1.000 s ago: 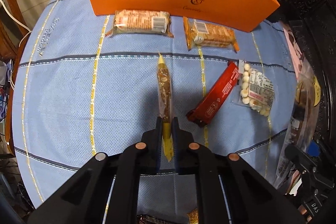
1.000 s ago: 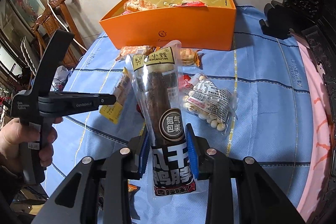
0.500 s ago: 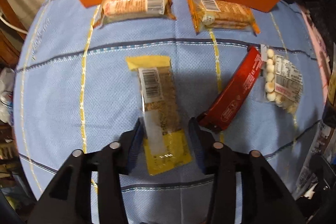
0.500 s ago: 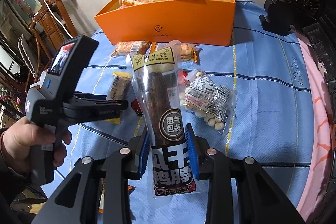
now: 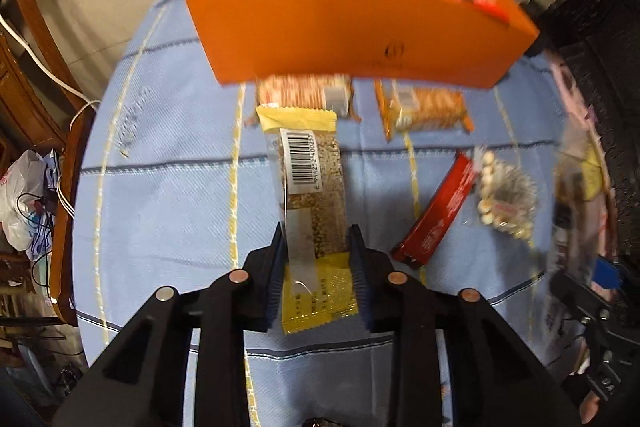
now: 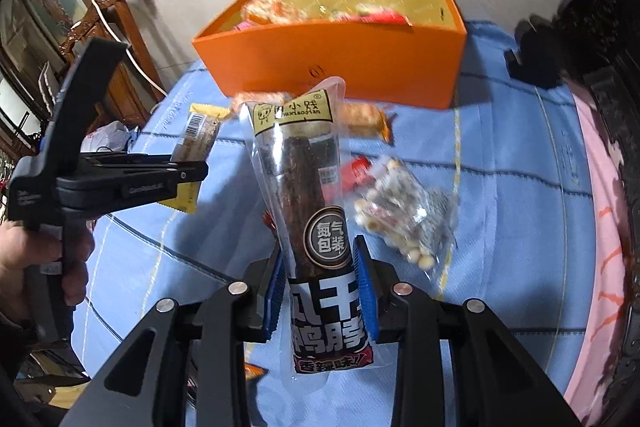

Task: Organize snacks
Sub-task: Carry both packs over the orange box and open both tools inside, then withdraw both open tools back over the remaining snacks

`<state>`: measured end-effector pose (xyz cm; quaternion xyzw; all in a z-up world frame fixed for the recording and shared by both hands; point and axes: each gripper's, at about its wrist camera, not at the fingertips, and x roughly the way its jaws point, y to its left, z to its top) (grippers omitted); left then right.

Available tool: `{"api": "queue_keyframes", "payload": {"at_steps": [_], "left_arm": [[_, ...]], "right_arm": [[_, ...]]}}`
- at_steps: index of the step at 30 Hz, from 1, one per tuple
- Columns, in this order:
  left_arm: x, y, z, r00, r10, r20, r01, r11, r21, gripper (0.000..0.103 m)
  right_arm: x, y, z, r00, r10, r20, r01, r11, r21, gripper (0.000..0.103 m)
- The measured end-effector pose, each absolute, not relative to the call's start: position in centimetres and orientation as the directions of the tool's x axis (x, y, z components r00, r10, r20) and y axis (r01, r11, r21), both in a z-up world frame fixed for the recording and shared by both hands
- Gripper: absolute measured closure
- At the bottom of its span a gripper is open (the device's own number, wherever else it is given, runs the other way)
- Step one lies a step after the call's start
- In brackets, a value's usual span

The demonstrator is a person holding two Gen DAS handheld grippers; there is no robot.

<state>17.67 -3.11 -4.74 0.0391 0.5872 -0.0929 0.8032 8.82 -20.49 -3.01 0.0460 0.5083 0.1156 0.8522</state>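
My left gripper [image 5: 316, 239] is shut on a yellow-ended cereal bar [image 5: 310, 179] and holds it above the blue tablecloth, pointing toward the orange box [image 5: 360, 31]. It also shows in the right wrist view [image 6: 188, 171], with the bar [image 6: 198, 135] in it. My right gripper [image 6: 318, 255] is shut on a tall clear packet with a dark meat stick [image 6: 304, 171], held upright above the table. The orange box [image 6: 340, 67] holds several snacks at the back.
On the cloth lie two orange-wrapped biscuit packs [image 5: 304, 95] [image 5: 428, 107], a red packet [image 5: 440, 211] and a clear bag of white balls [image 5: 504, 195] [image 6: 404, 215]. Dark carved furniture [image 6: 600, 27] stands right, a wooden chair [image 6: 116, 23] left.
My left gripper has closed on the cereal bar and lifted it off the cloth, tilting up toward the box. My right gripper still holds the meat stick packet, slightly raised.
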Motion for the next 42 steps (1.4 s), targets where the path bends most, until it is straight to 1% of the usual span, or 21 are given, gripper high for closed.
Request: {"api": "queue_keyframes", "payload": {"at_steps": [8, 14, 21, 25, 27, 28, 29, 30, 31, 32, 33, 40, 42], "left_arm": [[18.9, -3.1, 1.7, 0.404, -0.13, -0.906, 0.207, 0.977, -0.048, 0.075], [23.1, -4.3, 6.3, 0.496, -0.124, -0.859, 0.201, 0.979, -0.025, 0.075], [28.6, -6.0, 7.6, 0.524, -0.119, -0.843, 0.188, 0.982, -0.021, 0.074], [31.2, -6.8, 7.0, 0.517, -0.108, -0.849, 0.18, 0.983, -0.015, 0.073], [32.6, -7.0, 6.4, 0.508, -0.102, -0.855, 0.166, 0.986, -0.019, 0.068], [33.4, -7.0, 6.2, 0.513, -0.089, -0.854, 0.151, 0.988, -0.013, 0.056], [33.8, -7.0, 6.2, 0.524, -0.072, -0.849, 0.133, 0.991, -0.002, 0.031], [34.3, -7.1, 6.4, 0.546, -0.049, -0.837, 0.109, 0.994, 0.014, 0.019], [34.5, -7.1, 6.6, 0.57, -0.022, -0.821, 0.088, 0.995, 0.035, 0.012], [34.6, -7.1, 6.7, 0.583, -0.011, -0.813, 0.083, 0.995, 0.047, 0.011], [34.7, -7.1, 6.6, 0.579, -0.013, -0.815, 0.086, 0.995, 0.045, 0.01], [33.4, -6.1, 5.8, 0.553, -0.036, -0.832, 0.102, 0.994, 0.025, 0.009], [32.2, -5.7, 5.8, 0.56, -0.028, -0.828, 0.118, 0.992, 0.046, 0.009]], "right_arm": [[12.9, -19.1, 2.4, 0.551, 0.216, -0.806, -0.178, 0.974, 0.139, 0.07], [18.7, -19.8, 6.6, 0.628, 0.182, -0.756, -0.127, 0.983, 0.131, 0.07], [25.4, -20.9, 7.1, 0.643, 0.142, -0.753, -0.064, 0.989, 0.132, 0.07], [28.6, -21.6, 6.1, 0.633, 0.115, -0.765, -0.025, 0.991, 0.129, 0.067], [30.0, -21.8, 5.7, 0.637, 0.111, -0.763, -0.009, 0.991, 0.136, 0.064], [30.4, -21.9, 5.4, 0.641, 0.099, -0.761, -0.002, 0.992, 0.128, 0.059], [30.9, -22.1, 5.1, 0.642, 0.087, -0.762, 0.006, 0.993, 0.119, 0.053], [31.3, -22.1, 4.9, 0.645, 0.07, -0.761, 0.016, 0.994, 0.105, 0.05], [31.6, -22.4, 4.8, 0.662, 0.034, -0.749, 0.039, 0.996, 0.08, 0.043], [31.6, -22.5, 4.8, 0.674, 0.012, -0.738, 0.053, 0.997, 0.064, 0.033], [31.6, -22.6, 4.8, 0.68, 0.003, -0.733, 0.057, 0.997, 0.056, 0.031], [28.9, -23.3, 4.6, 0.69, 0.068, -0.72, 0.019, 0.994, 0.112, 0.03], [26.9, -23.4, 4.4, 0.689, 0.071, -0.721, 0.016, 0.993, 0.113, 0.03]]}}
